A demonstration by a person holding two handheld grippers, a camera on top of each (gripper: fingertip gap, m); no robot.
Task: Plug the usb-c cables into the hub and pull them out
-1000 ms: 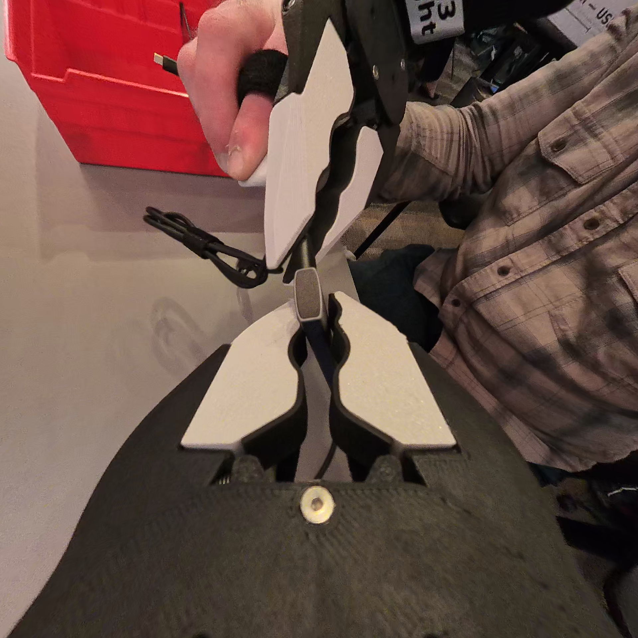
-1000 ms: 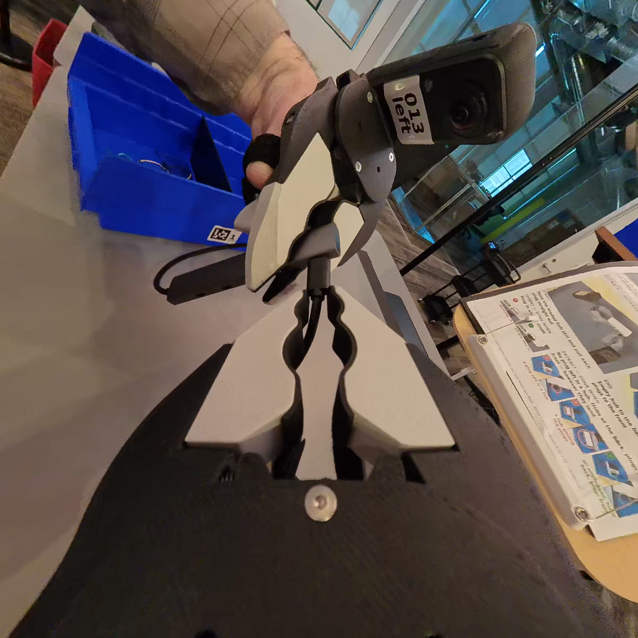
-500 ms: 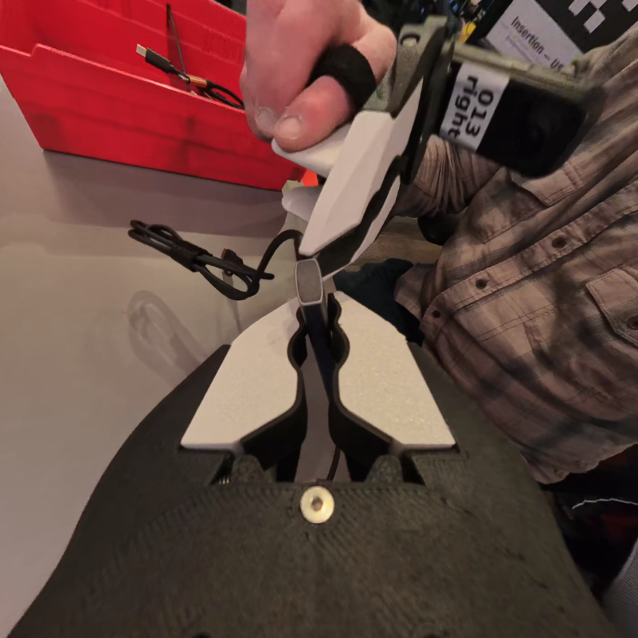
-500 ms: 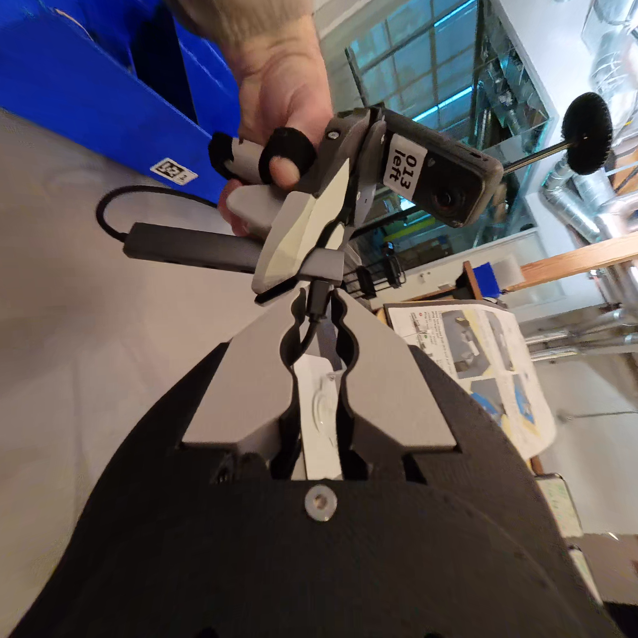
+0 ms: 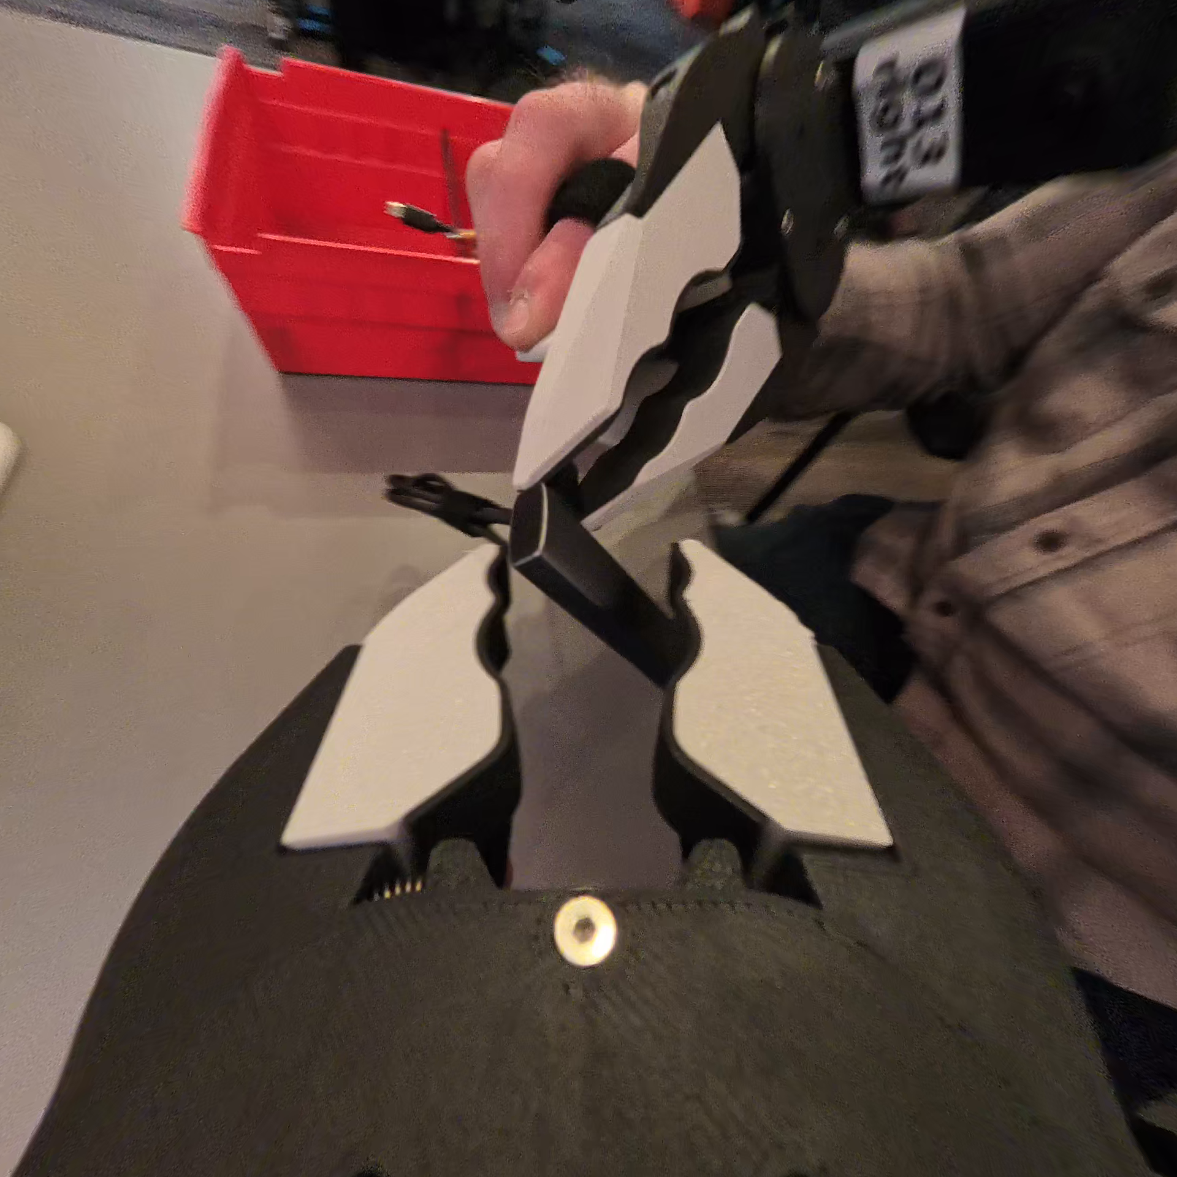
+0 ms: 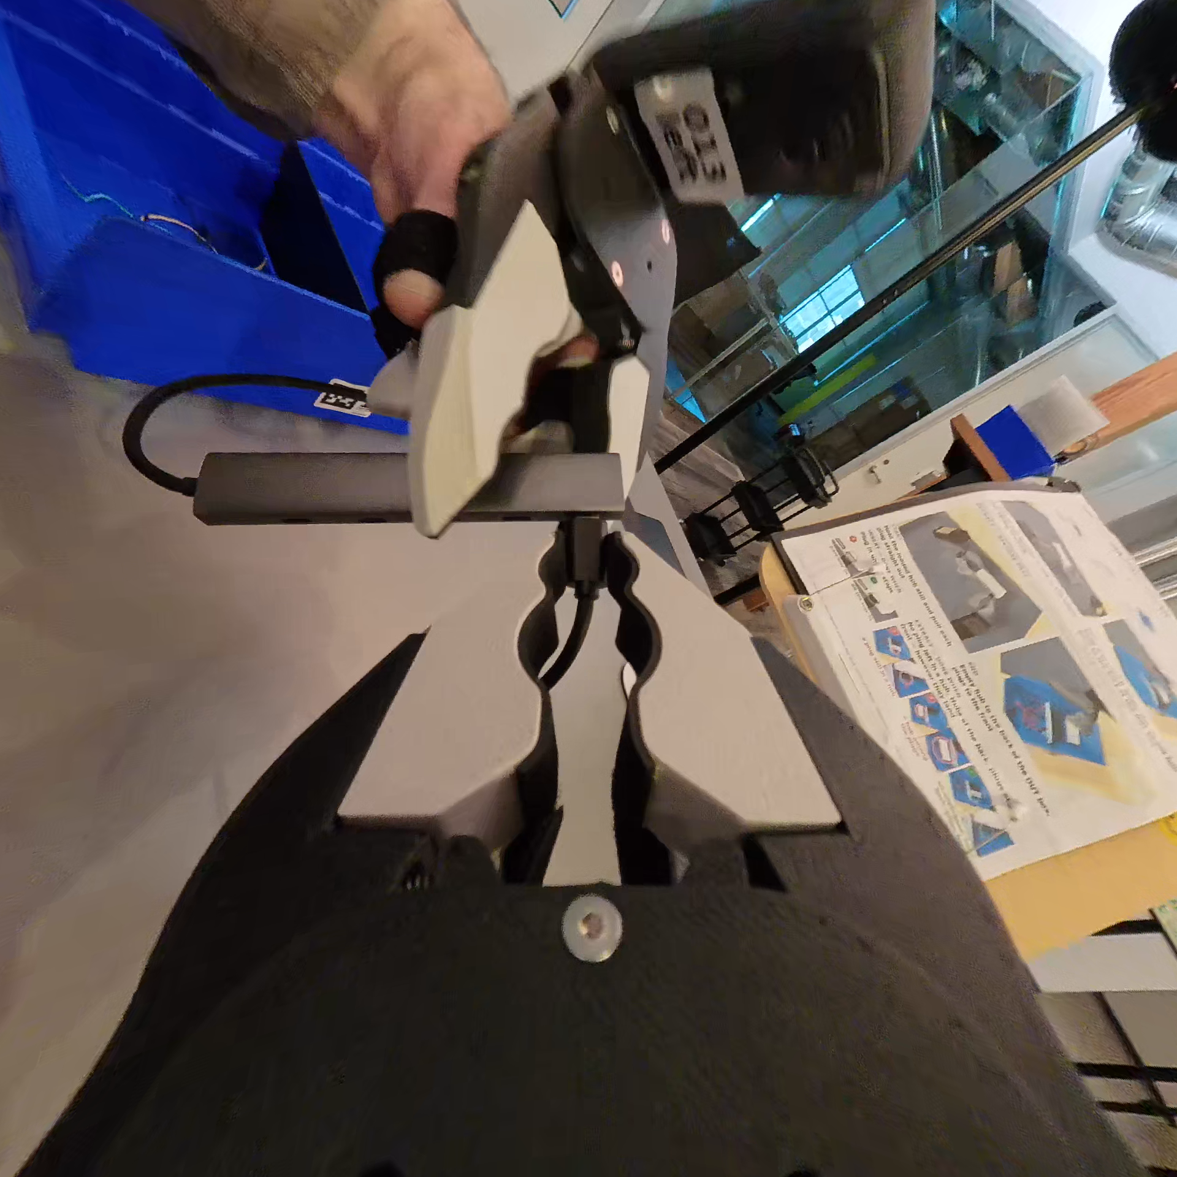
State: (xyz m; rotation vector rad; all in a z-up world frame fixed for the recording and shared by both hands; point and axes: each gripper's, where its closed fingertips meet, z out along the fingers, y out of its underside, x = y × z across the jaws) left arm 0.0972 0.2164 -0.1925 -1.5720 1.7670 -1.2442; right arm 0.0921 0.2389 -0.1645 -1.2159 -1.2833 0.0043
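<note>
**Grey hub slack between one pair of fingers, plug pinched by the other**

Grey-white fingers of the left gripper (image 5: 589, 554) stand well apart. The dark hub (image 5: 592, 592) lies slantwise between them, its rear part leaning in a notch of the right-hand finger and nothing pressing it from the other side. In the right wrist view, the right gripper (image 6: 584, 541) has its tips drawn in tight on the black plug of the usb-c cable (image 6: 567, 643), whose cord runs back between the fingers. The plug meets the hub's lower long edge near its right end; how deep it sits is hard to judge through the blur. The hub is horizontal there, above the pale table (image 5: 127, 573), with its own black lead curling off its left end. Beyond it a bundled black cable (image 5: 439, 500) lies on the table. Farther back stand a red bin (image 5: 356, 306) with a loose cable inside, a blue bin (image 6: 159, 306), and a printed instruction sheet (image 6: 987, 669) off to the right.
</note>
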